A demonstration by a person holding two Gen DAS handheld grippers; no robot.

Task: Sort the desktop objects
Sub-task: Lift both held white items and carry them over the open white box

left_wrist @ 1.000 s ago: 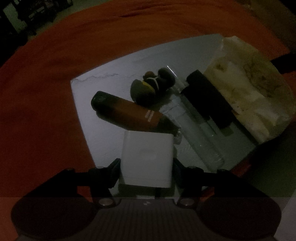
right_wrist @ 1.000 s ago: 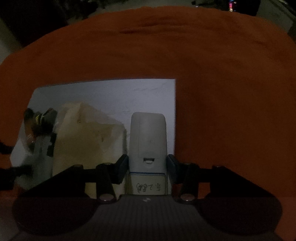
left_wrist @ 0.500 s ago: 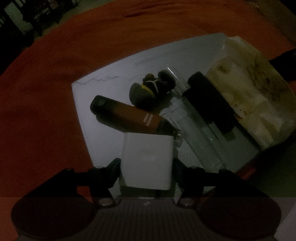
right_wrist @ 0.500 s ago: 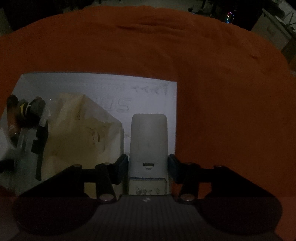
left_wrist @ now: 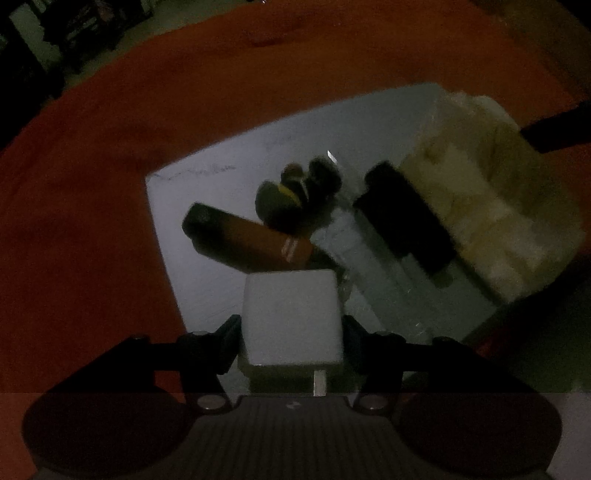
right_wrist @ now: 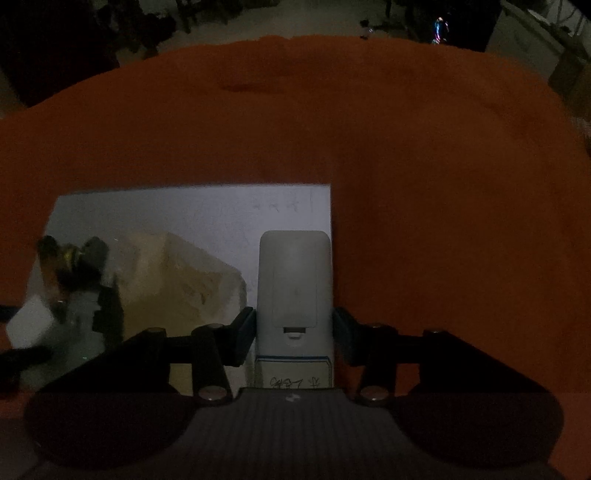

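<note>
Dim and underexposed in both views, with no clear light source. Strong fisheye bending at the edges, corners falling to black. Grainy and smeared in the left wrist view, with motion blur across the white sheet (left_wrist: 192, 236). Small coloured glow (right_wrist: 439, 27) far back in the right wrist view.

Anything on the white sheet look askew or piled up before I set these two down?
Yes. In the left wrist view the orange-brown tube lies slanted, with the small dark figure crowded against it and the clear case. The crumpled bag overhangs the sheet's right edge. No spills visible.
</note>
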